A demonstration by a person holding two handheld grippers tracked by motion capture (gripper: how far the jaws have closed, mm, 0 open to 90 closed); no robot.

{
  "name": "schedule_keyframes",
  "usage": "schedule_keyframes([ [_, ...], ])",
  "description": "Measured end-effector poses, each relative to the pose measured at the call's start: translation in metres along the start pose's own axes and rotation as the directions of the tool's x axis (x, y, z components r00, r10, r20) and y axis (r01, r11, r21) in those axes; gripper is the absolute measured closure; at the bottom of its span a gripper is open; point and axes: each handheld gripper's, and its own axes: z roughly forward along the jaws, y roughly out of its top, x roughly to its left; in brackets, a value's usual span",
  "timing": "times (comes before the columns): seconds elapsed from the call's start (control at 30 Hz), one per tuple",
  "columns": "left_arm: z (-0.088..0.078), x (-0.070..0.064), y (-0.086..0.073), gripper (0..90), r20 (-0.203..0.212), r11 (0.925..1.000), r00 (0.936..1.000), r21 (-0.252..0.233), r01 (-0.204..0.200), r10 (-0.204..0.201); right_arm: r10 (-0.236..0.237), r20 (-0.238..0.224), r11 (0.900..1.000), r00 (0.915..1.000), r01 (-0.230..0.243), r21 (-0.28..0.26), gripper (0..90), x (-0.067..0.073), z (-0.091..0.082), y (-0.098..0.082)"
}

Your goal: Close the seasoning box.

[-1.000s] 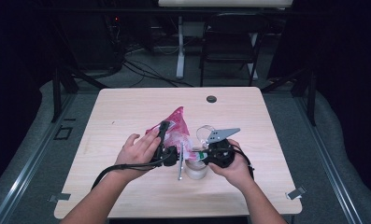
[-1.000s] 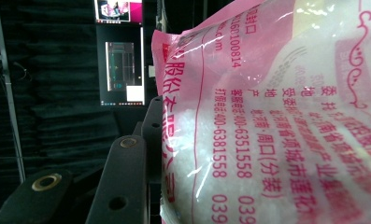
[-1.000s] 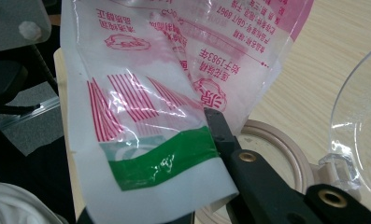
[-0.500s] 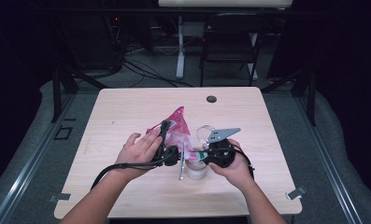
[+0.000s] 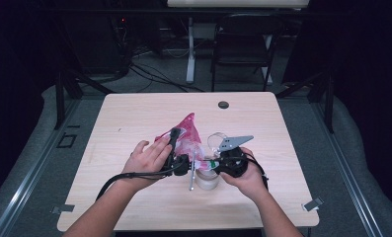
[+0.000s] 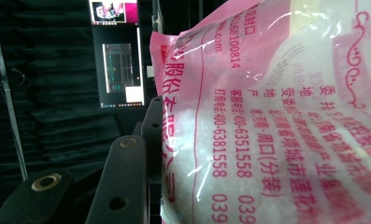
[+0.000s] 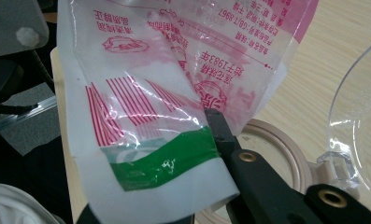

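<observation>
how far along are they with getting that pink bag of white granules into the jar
Done: the jar stands open on the table, its clear lid flipped back. In hand: the left gripper clamps the bag at its full part, and the right gripper is shut on the bag's open corner above the jar's rim. Left: tipping the granules in; I can't see any inside the jar.

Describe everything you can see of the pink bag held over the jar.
The pink bag is thin, glossy plastic, part clear, printed with red characters and a barcode, with a green band near one edge. White grains fill it. It is tilted above the table, over the jar. The left gripper clamps its body; the right gripper pinches its corner.
</observation>
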Motion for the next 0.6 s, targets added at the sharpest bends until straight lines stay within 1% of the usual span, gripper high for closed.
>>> schedule_keyframes([
  [0.1,0.0000,0.0001,0.0003,62.2,0.006,1.0000,1.0000,0.004,-0.004,0.004,0.002,0.002,1.000,1.0000,-0.002,-0.001,90.0,-0.0003,0.0002,-0.0003],
  [0.2,-0.0001,-0.0005,0.0007,62.3,-0.001,1.0000,1.0000,0.000,-0.002,0.002,0.002,0.004,1.000,1.0000,-0.002,-0.001,90.0,-0.0007,0.0003,-0.0003],
  [0.23,0.0001,-0.0006,0.0008,62.2,0.010,1.0000,0.9999,0.005,-0.004,0.004,0.002,0.005,1.000,1.0000,-0.002,-0.001,90.0,-0.0008,0.0003,-0.0004],
  [0.27,0.0002,-0.0006,0.0009,62.2,0.010,1.0000,0.9999,0.004,-0.005,0.005,0.002,0.006,1.000,1.0000,-0.002,0.000,90.0,-0.0008,0.0003,-0.0005],
  [0.3,0.0000,0.0001,0.0012,62.3,0.002,0.9999,0.9999,0.002,-0.015,0.015,0.002,0.006,1.000,1.0000,-0.002,0.000,90.0,-0.0008,0.0003,-0.0005],
  [0.43,0.0001,-0.0002,0.0011,62.3,0.012,0.9997,0.9996,0.007,-0.025,0.025,-0.001,0.008,1.000,1.0000,0.001,0.003,90.0,-0.0010,0.0004,-0.0005],
  [0.6,0.0000,0.0002,0.0008,62.3,0.015,0.9992,0.9991,0.006,-0.039,0.039,-0.001,0.009,1.000,1.0000,0.001,0.001,90.0,-0.0004,0.0012,-0.0007],
])
